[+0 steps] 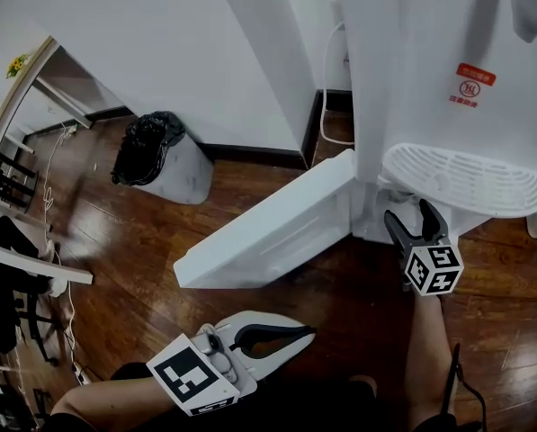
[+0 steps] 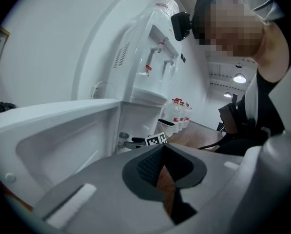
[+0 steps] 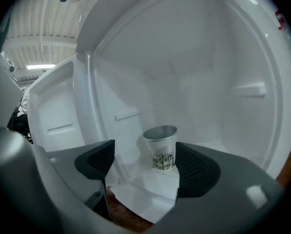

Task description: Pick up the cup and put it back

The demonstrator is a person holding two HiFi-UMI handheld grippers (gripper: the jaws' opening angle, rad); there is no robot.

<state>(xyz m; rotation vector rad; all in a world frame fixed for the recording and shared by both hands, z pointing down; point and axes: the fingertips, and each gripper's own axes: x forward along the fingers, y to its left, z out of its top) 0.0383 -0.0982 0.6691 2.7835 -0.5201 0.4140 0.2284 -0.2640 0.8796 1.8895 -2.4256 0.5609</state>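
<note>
Now, at lower left, the left gripper [image 1: 304, 337] is hanging empty, jaws together. The cup [image 3: 161, 147] is standing inside the dispenser cabinet [image 3: 208, 82], ahead of the right gripper [image 1: 408, 214], whose jaws are gaping wide. The right pad is risking clipping and toppling it.

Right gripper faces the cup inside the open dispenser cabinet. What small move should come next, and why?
Probably ease the right gripper forward until its jaws flank the small grey cup with a dark plant print. The jaws stand open and empty; the cup stands upright in the white cabinet, apparently beyond the tips.
</note>
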